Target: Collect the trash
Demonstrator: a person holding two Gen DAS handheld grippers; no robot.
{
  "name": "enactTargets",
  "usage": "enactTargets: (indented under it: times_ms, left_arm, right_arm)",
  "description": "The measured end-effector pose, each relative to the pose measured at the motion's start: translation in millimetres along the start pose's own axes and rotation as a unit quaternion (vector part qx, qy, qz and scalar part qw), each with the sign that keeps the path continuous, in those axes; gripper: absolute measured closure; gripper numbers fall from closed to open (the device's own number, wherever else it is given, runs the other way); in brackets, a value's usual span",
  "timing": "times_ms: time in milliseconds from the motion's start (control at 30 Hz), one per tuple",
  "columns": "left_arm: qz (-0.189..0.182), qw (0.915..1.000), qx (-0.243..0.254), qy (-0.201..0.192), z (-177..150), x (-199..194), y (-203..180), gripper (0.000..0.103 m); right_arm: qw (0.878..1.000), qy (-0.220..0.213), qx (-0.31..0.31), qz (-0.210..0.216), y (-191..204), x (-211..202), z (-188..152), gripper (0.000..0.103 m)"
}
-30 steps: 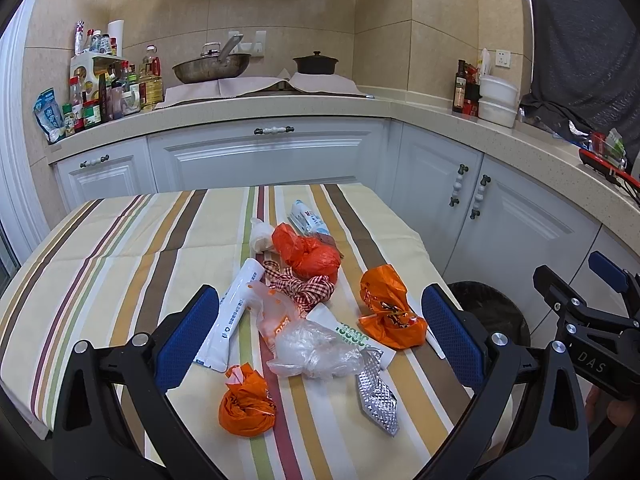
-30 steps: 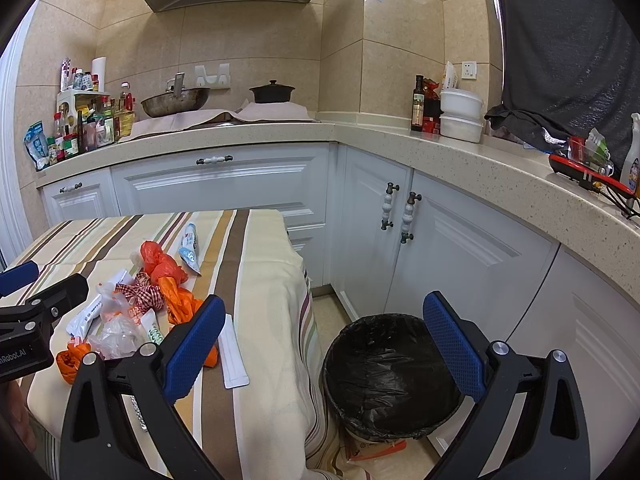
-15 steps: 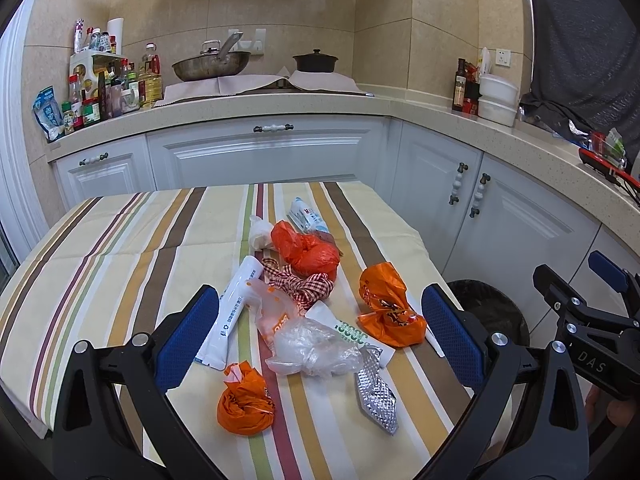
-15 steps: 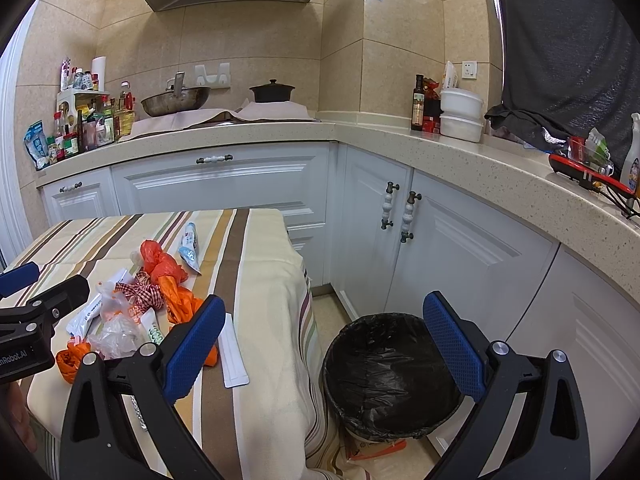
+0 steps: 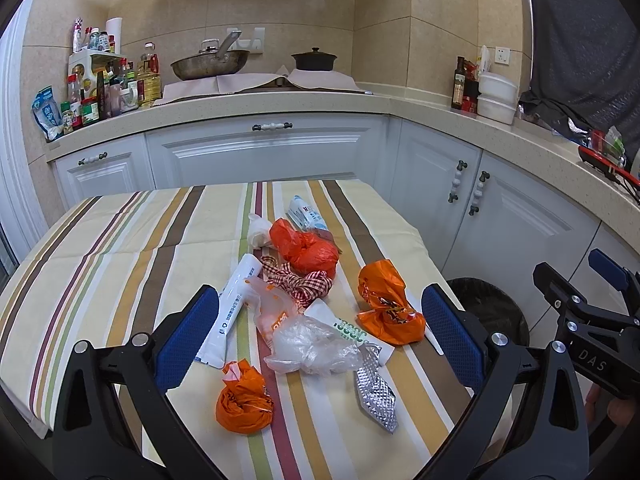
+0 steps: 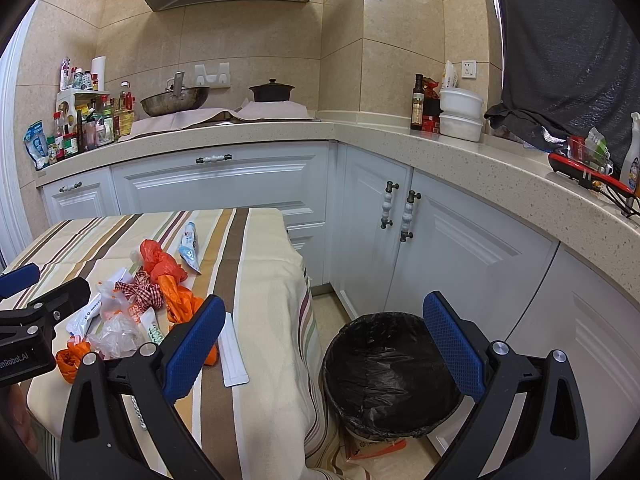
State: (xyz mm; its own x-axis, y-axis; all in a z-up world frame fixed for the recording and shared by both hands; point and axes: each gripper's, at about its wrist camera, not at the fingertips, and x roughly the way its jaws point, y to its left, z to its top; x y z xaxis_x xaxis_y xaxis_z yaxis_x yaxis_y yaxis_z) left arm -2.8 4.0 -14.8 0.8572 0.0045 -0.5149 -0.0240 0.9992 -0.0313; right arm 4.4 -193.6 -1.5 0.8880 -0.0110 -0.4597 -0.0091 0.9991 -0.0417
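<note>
Nothing is shifting since a second ago: both the left gripper [image 5: 320, 332] and right gripper [image 6: 324, 344] are hovering wide, empty, trash pile [image 5: 312, 312] seemingly untouched, bin [image 6: 392, 372] ahead of the right.

We read "DAS" in pale letters on the black body of the right gripper [image 5: 592, 364], seen in the left wrist view off to the right of the left gripper's right jaw. In the right wrist view, "nRobot.AI" shows on the black body of the left gripper [image 6: 24, 356], to the left of the left jaw, its start cut off by the edge. Between the jaws in the left wrist view, a white packet [image 5: 350, 330] carries green digits, seemingly upside down, too warped to read. The white tube [image 5: 232, 312] bears small print we cannot make out.
</note>
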Motion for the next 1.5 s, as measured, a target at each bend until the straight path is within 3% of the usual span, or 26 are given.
enactTargets:
  times_ms: [500, 867, 1100, 1200, 1267, 1367, 1433, 1500]
  left_arm:
    - [0.006, 0.9997, -0.013, 0.02, -8, 5, 15, 0.004]
    - [0.051, 0.997, -0.033, 0.047, -37, -8, 66, 0.004]
    - [0.051, 0.9949, -0.034, 0.079, -62, -9, 82, 0.004]
    - [0.043, 0.9958, -0.028, 0.076, -65, -12, 81, 0.005]
    - [0.039, 0.9964, -0.023, 0.072, -65, -13, 78, 0.005]
    - [0.03, 0.9969, -0.02, 0.07, -65, -10, 73, 0.007]
    - [0.029, 0.9971, -0.019, 0.068, -65, -6, 71, 0.018]
    - [0.027, 0.9973, -0.018, 0.066, -65, -2, 69, 0.022]
  right_arm:
    - [1.0, 0.01, -0.002, 0.011, 2, 6, -12, 0.007]
    - [0.993, 0.037, -0.043, 0.101, 52, 11, -41, 0.007]
    - [0.985, 0.057, -0.073, 0.143, 86, 17, -62, 0.007]
    - [0.982, 0.067, -0.082, 0.157, 94, 20, -67, 0.014]
    - [0.979, 0.077, -0.086, 0.166, 98, 22, -70, 0.038]
    - [0.978, 0.086, -0.087, 0.171, 101, 27, -73, 0.041]
    - [0.977, 0.084, -0.089, 0.173, 103, 27, -75, 0.042]
    - [0.976, 0.087, -0.093, 0.175, 106, 28, -77, 0.043]
